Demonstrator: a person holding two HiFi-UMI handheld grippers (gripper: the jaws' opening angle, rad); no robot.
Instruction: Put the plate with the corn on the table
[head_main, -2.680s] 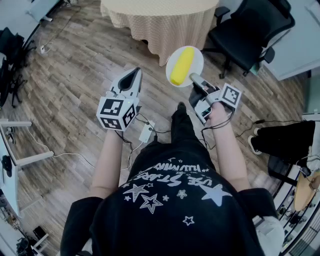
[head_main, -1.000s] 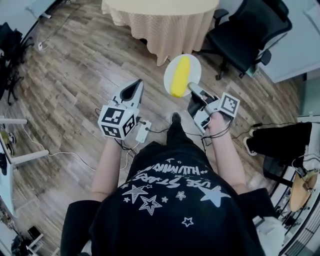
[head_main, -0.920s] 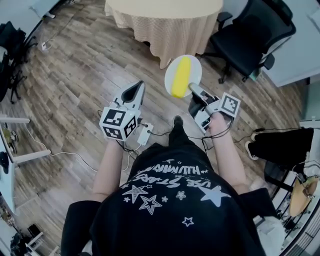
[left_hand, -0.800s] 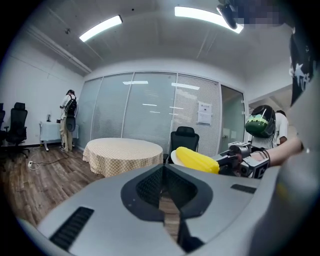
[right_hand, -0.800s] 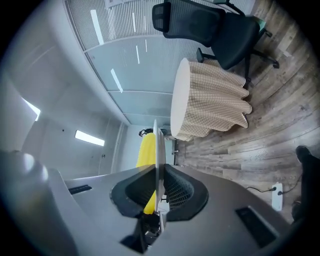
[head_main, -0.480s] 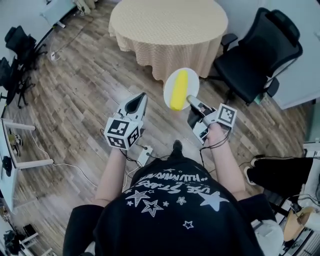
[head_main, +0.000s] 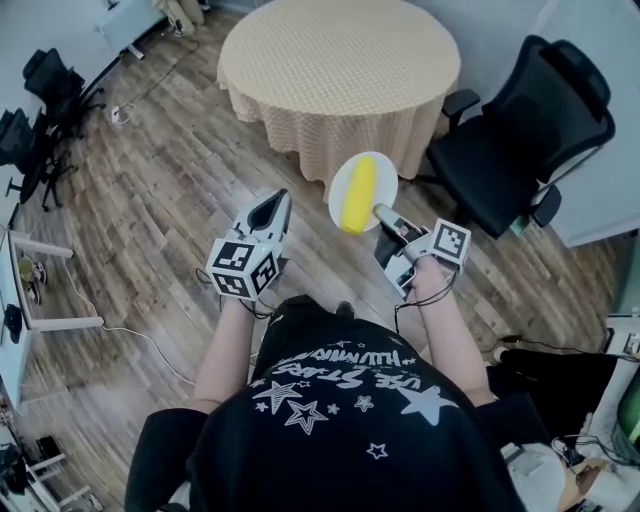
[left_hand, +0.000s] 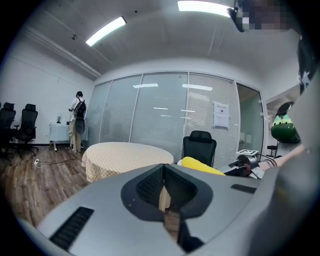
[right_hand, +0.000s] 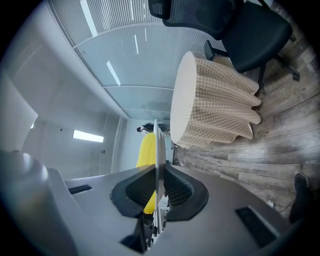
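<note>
Head view gives us a thin, round white plate (head_main: 375, 172) with a smooth yellow corn (head_main: 358, 193) lying lengthwise across it, carried in the air at the centre of the frame over a wood-plank floor (head_main: 150, 180). It sits just below the near edge of the round worktop (head_main: 340, 50), whose beige checked cloth (head_main: 300, 125) hangs in soft folds; a black office chair (head_main: 520, 130) stands at the right. We see the right gripper (head_main: 381, 213) pinching the plate's near rim. In the right gripper view the plate is a narrow edge-on line clamped between the dark ribbed fingers (right_hand: 181, 192), with the corn on its left face and the room turned sideways, so this gripper is rolled over. Our left gripper (head_main: 271, 203) hangs level beside it, apart from the plate, its grey fingers pressed together at the tips on nothing. Both forearms reach forward from the torso.
</note>
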